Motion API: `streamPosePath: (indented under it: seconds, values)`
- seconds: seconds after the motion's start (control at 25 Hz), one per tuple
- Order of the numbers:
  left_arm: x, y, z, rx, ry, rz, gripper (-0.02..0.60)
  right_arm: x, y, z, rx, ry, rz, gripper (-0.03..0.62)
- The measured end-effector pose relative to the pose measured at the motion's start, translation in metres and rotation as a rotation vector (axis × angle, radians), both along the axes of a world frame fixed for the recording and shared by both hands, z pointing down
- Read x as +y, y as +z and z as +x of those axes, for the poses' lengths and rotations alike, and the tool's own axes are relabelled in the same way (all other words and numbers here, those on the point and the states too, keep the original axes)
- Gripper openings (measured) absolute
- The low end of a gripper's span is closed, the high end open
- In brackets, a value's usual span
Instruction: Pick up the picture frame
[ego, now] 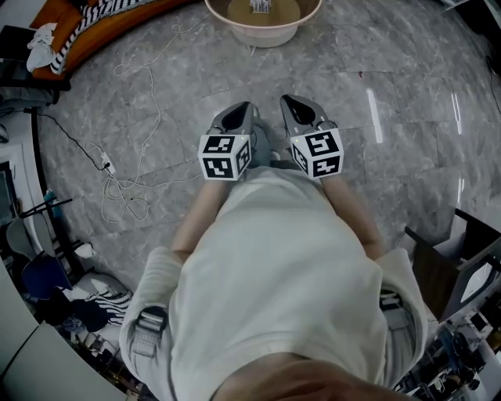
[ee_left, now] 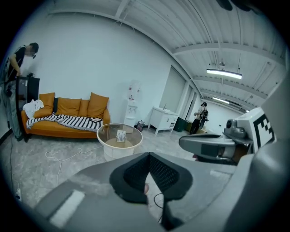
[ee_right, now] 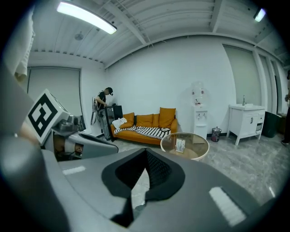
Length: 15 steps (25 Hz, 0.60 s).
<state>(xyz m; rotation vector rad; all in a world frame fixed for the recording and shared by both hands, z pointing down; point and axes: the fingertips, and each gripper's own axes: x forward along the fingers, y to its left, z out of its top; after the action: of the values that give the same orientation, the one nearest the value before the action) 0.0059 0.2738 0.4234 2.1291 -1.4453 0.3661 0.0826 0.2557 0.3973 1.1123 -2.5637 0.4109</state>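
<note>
A small picture frame (ego: 261,6) stands on a round glass-topped table (ego: 235,31) at the top edge of the head view, well ahead of both grippers. My left gripper (ego: 239,110) and right gripper (ego: 293,102) hang side by side in front of the person's body, both shut with nothing between the jaws. In the left gripper view its jaws (ee_left: 148,156) meet, with the frame (ee_left: 121,135) on the table (ee_left: 103,137) far beyond. In the right gripper view the jaws (ee_right: 146,154) meet too, and the frame (ee_right: 180,145) stands on the table (ee_right: 200,152) ahead to the right.
An orange sofa (ee_left: 63,122) with a striped blanket stands behind the table, with a person (ee_left: 18,59) at its left end. A white cable (ego: 133,149) loops over the grey marble floor on the left. A water dispenser (ee_right: 198,111) and a white cabinet (ee_right: 244,120) stand along the wall.
</note>
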Motion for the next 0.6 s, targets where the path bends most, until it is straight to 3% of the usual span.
streamPosePath:
  seconds: [0.24,0.6]
  values:
    - [-0.026,0.009,-0.009,0.025,-0.002,-0.012,0.002,-0.029,0.011,-0.002,0.005,0.041,-0.024,0.000]
    - [-0.109,0.014,-0.024,0.010,0.006,-0.014,0.002,-0.106,0.013,-0.013,-0.014,0.052,-0.042,0.000]
